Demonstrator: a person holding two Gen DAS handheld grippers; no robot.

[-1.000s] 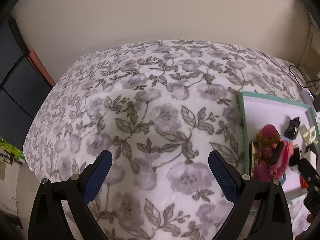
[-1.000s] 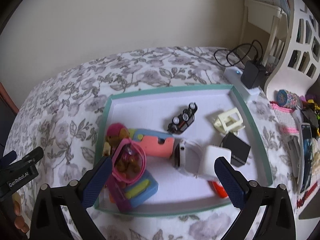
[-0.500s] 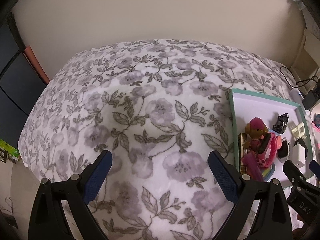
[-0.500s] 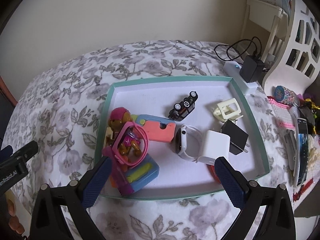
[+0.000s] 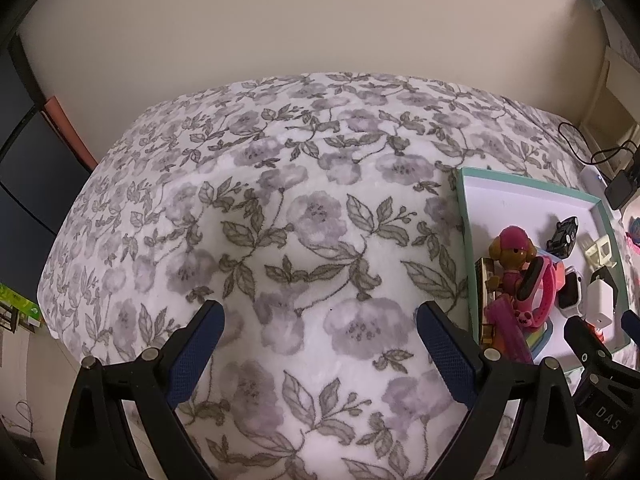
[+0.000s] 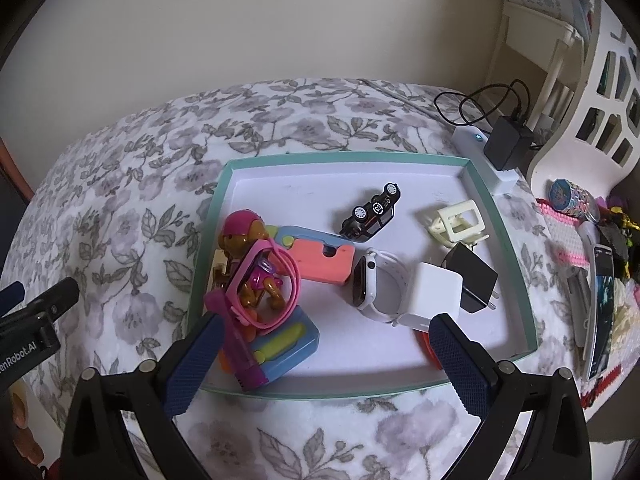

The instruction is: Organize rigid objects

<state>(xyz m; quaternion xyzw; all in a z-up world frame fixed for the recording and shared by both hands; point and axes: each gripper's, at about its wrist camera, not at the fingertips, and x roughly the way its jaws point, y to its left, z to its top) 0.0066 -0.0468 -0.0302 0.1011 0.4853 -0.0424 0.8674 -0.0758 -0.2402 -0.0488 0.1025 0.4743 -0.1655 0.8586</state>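
Note:
A teal-rimmed white tray (image 6: pixel 496 208) lies on the floral bedspread. In it are a pink-helmeted toy dog (image 6: pixel 244 240) with a pink watch (image 6: pixel 276 280) looped round it, a blue toy block (image 6: pixel 288 344), a coral block (image 6: pixel 324 260), a black toy car (image 6: pixel 372 214), a white smartwatch (image 6: pixel 374 288), a white charger (image 6: pixel 436 290), a black plug (image 6: pixel 476 280) and a cream plastic frame (image 6: pixel 456 224). My right gripper (image 6: pixel 326 354) hangs open over the tray's near edge, holding nothing. My left gripper (image 5: pixel 320 344) is open above bare bedspread, left of the tray (image 5: pixel 466 216).
A power strip with a black adapter (image 6: pixel 506 144) and cable sits past the tray's far right corner. A phone (image 6: pixel 600 304), pink beads and small clutter line the right side by a white shelf (image 6: pixel 600 92). The bedspread (image 5: pixel 280 220) falls away at the left edge.
Both grippers have pulled back and up, so the tray looks smaller and more of the bed shows. Both stay open and no object has moved.

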